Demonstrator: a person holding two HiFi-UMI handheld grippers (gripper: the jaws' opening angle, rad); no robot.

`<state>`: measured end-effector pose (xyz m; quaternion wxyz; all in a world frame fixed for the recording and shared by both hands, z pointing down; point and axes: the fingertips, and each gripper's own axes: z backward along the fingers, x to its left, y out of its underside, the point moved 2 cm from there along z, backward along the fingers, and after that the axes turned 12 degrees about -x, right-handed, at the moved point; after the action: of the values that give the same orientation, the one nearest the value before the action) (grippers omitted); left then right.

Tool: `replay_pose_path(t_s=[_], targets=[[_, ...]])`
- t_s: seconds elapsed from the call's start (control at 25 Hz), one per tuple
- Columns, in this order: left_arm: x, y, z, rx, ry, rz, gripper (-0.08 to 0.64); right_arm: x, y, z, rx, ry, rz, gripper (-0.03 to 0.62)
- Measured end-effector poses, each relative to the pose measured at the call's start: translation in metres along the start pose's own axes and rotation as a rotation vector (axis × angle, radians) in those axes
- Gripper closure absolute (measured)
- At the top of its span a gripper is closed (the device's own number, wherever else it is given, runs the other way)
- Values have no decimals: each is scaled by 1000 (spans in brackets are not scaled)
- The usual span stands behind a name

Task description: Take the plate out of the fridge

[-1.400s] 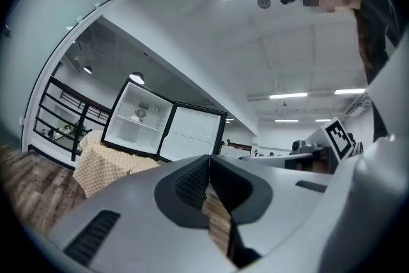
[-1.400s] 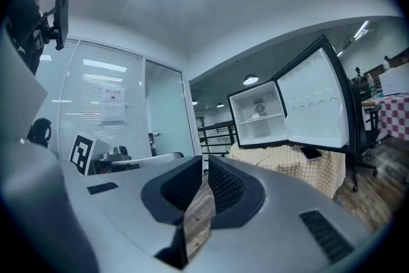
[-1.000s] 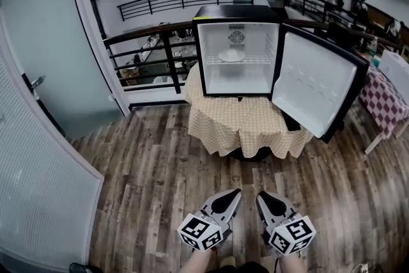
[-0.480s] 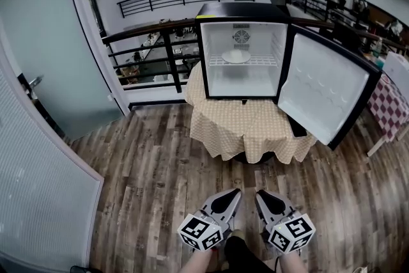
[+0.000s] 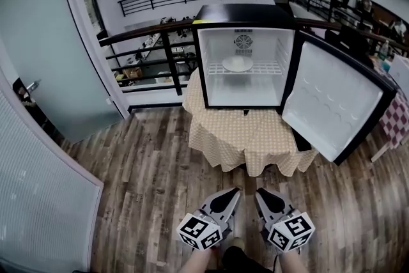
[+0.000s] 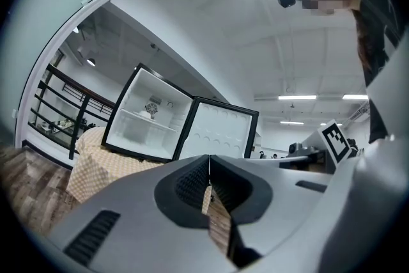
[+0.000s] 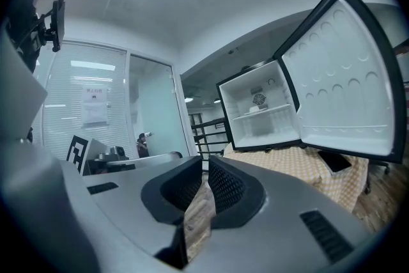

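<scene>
One black fridge [image 5: 243, 12] stands at 12 o'clock on the cloth-covered desk [image 5: 249, 131], its door [image 5: 332, 99] swung wide toward 2 o'clock. Inside there is one wire shelf [image 5: 271, 68], and on it one white plate [image 5: 238, 64], with nothing else in the fridge. Two grippers hang at 6 o'clock, well apart from it. The left gripper [image 5: 234, 191] and the right gripper [image 5: 260, 192] both have their jaws closed tip to tip on nothing.
</scene>
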<state>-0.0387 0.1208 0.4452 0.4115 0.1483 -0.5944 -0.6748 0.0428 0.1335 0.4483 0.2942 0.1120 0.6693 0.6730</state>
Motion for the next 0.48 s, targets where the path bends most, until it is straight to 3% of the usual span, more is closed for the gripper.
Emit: replay_pose_path(t_s=[0.48], targets=[[41, -1, -62, 21, -13, -29, 549, -50, -9, -57, -3, -48, -24, 543]])
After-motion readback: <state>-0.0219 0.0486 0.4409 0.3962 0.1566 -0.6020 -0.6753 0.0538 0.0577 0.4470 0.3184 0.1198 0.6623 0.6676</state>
